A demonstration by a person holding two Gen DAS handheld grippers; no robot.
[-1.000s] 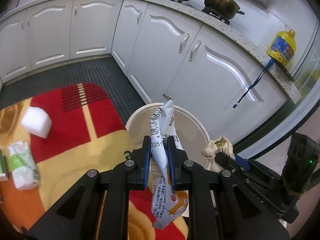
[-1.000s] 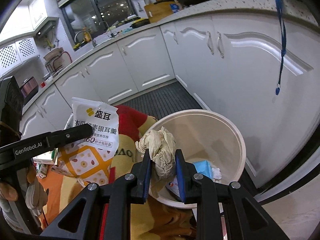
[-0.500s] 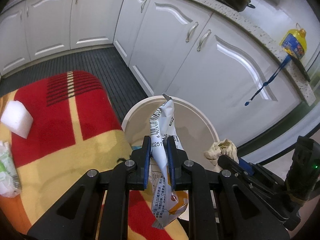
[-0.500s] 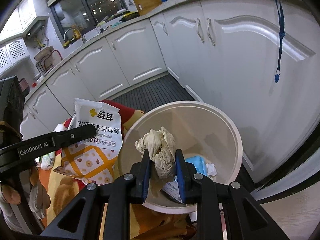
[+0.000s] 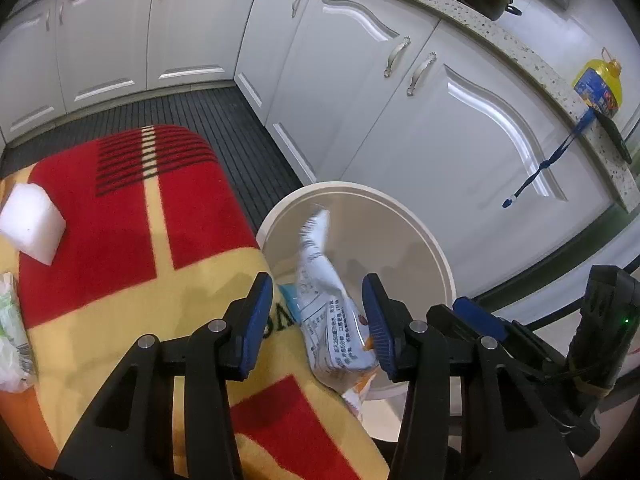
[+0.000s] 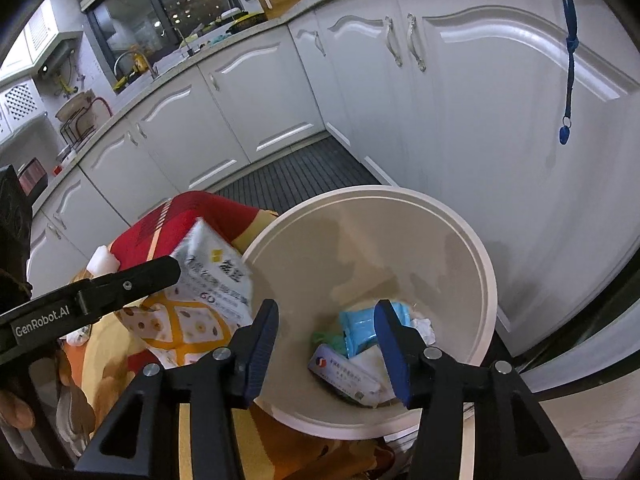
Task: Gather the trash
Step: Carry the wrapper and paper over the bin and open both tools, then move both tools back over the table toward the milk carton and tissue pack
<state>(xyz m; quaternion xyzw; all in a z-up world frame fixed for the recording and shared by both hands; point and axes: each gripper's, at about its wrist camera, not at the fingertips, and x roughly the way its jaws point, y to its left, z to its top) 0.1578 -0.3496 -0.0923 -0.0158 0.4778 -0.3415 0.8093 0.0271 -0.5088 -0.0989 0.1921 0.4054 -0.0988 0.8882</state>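
A round white trash bin (image 5: pixel 436 248) (image 6: pixel 486 276) stands beside the table edge, by the white cabinets. My left gripper (image 5: pixel 318 320) is open above its near rim. The white and orange snack bag (image 5: pixel 332 320) (image 6: pixel 200 300) is loose between the open jaws, blurred, tipping over the bin's rim. My right gripper (image 6: pixel 326 344) is open and empty over the bin. Several wrappers lie in the bin, among them a blue packet (image 6: pixel 360 328) and a white packet (image 6: pixel 344 376).
A red and yellow cloth (image 5: pixel 132 248) covers the table. A white foam block (image 5: pixel 30 226) and a crumpled white and green wrapper (image 5: pixel 10 344) lie on its left. Dark slatted floor (image 5: pixel 224 120) runs along the cabinets. A yellow oil bottle (image 5: pixel 598 88) stands on the counter.
Both grippers opened. The left one let go of the snack bag, which is falling toward the bin. The right one let go of the crumpled beige paper, now out of sight.
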